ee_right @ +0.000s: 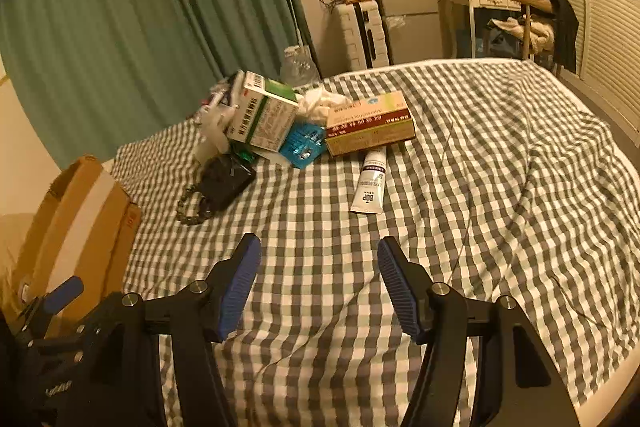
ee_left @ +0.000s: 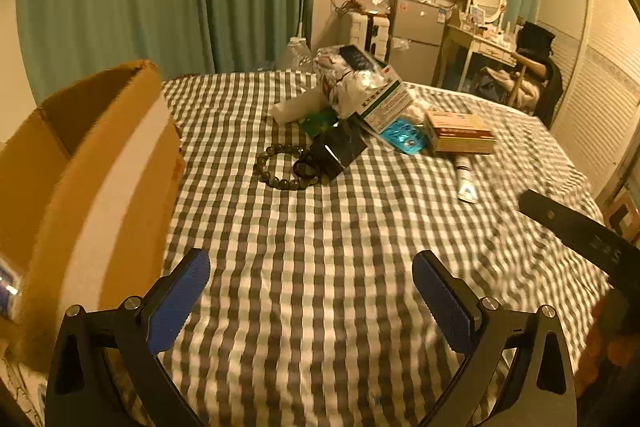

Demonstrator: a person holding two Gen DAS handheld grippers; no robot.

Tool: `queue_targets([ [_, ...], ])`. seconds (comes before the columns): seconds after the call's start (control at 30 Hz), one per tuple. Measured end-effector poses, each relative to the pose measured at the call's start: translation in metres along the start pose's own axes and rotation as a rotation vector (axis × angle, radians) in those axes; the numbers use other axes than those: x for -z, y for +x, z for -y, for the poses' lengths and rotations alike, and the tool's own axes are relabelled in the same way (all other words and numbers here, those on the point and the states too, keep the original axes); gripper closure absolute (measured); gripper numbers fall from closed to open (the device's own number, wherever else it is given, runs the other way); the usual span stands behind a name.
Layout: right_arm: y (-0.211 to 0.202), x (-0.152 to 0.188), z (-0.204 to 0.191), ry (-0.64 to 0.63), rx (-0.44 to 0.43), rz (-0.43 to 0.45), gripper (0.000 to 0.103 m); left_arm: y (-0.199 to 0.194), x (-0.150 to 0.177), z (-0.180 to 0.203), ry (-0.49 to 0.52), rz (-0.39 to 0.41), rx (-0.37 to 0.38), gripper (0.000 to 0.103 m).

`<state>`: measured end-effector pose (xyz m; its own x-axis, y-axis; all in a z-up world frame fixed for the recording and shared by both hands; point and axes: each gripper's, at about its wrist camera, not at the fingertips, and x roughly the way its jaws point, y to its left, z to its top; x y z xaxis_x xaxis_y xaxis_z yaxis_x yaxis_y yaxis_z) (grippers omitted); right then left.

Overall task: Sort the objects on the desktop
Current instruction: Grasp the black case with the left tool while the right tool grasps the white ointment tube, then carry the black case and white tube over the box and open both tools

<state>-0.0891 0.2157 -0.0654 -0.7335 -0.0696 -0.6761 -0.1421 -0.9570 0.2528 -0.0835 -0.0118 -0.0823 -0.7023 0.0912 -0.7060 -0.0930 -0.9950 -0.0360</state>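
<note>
**Tube lay dead ahead of the right jaws**

Both grippers, left (ee_left: pixel 311 291) and right (ee_right: pixel 319 287), hovered wide open and empty over the checked sheet (ee_right: pixel 500 187). The tube (ee_right: pixel 370 183) lay straight ahead of the right gripper, the nearer one, long axis pointing nearly away from it. Counted: one tube, two boxes (ee_right: pixel 370 123) (ee_right: pixel 262 117), one bracelet (ee_left: pixel 280 167), one carton (ee_left: pixel 92 187) on the left.
</note>
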Motion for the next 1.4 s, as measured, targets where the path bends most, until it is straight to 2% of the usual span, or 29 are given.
queue_targets([
  [0.13, 0.020, -0.012, 0.023, 0.038, 0.034, -0.013, 0.042, 0.039, -0.020, 0.011, 0.026, -0.003, -0.031, 0.000],
  [0.3, 0.052, -0.032, 0.046, 0.072, 0.075, -0.013, 0.042, 0.082, -0.045, 0.023, 0.028, 0.000, -0.027, 0.000],
  [0.43, 0.089, -0.043, 0.043, 0.017, 0.122, -0.044, 0.042, 0.119, -0.062, 0.037, 0.081, 0.016, -0.058, 0.000],
  [0.53, 0.113, -0.051, 0.043, 0.025, 0.117, -0.059, 0.042, 0.143, -0.072, 0.042, 0.116, 0.023, -0.087, 0.000],
  [0.77, 0.171, -0.069, 0.044, 0.026, 0.180, -0.097, 0.042, 0.181, -0.084, 0.047, 0.183, 0.013, -0.075, 0.000],
  [0.83, 0.172, -0.067, 0.038, -0.019, 0.215, -0.094, 0.050, 0.187, -0.085, 0.046, 0.215, 0.000, -0.042, 0.004],
  [0.87, 0.171, -0.066, 0.035, -0.043, 0.235, -0.101, 0.066, 0.189, -0.085, 0.044, 0.216, -0.011, -0.020, 0.017],
  [0.9, 0.168, -0.064, 0.035, -0.058, 0.245, -0.106, 0.076, 0.190, -0.084, 0.041, 0.205, -0.036, 0.022, 0.030],
  [1.0, 0.156, -0.056, 0.039, -0.040, 0.213, -0.116, 0.077, 0.184, -0.082, 0.038, 0.194, -0.047, 0.053, 0.043],
  [1.13, 0.139, -0.046, 0.041, 0.003, 0.172, -0.142, 0.077, 0.163, -0.082, 0.041, 0.205, -0.048, 0.084, 0.051],
  [1.3, 0.103, -0.035, 0.044, 0.091, 0.105, -0.147, 0.077, 0.114, -0.078, 0.034, 0.144, -0.026, 0.141, 0.052],
  [1.4, 0.077, -0.028, 0.038, 0.099, 0.096, -0.138, 0.077, 0.089, -0.077, 0.035, 0.118, -0.017, 0.161, 0.053],
])
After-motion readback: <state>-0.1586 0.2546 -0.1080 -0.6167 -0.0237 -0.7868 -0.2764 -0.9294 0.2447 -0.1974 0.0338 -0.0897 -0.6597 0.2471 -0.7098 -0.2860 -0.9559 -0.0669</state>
